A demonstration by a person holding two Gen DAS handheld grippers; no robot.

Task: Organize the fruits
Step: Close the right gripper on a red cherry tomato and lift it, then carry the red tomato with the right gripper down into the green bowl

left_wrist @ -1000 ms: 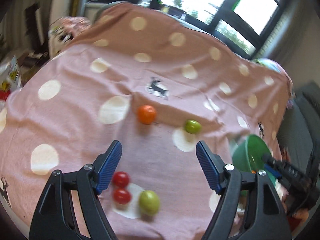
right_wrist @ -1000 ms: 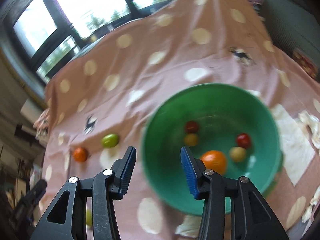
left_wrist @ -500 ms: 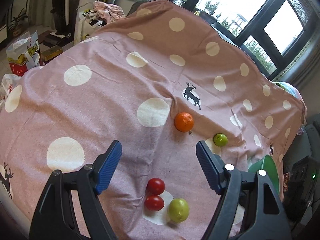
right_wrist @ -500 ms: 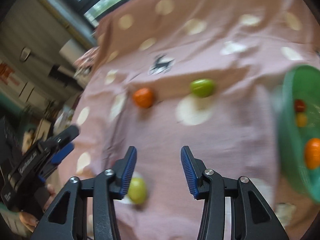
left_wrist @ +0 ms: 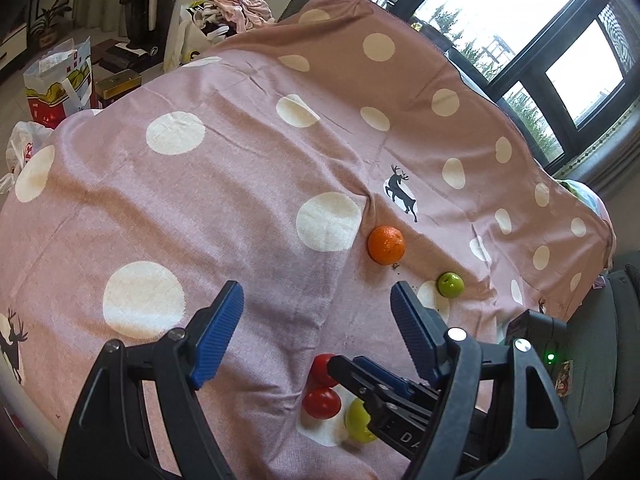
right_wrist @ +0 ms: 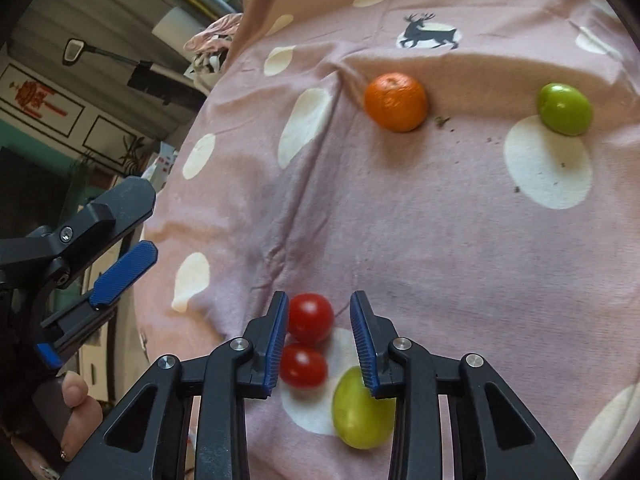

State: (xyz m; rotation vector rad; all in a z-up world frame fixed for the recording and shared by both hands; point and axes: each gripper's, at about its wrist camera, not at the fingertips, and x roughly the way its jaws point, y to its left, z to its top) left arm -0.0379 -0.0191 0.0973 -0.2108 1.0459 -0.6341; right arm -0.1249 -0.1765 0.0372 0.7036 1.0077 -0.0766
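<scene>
Right gripper [right_wrist: 319,340] jaws, just closing, bracket the far round red tomato [right_wrist: 310,318] with no clear contact; left gripper [left_wrist: 316,332] gapes empty. Only the left view shows the right gripper half-hiding the yellow-green fruit [left_wrist: 358,420].

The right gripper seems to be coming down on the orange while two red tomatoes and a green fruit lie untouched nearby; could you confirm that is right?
Not quite: the right gripper is at the two red tomatoes, its jaws just closing beside the green fruit. The orange lies untouched farther off on the cloth. The right wrist view shows this.
</scene>
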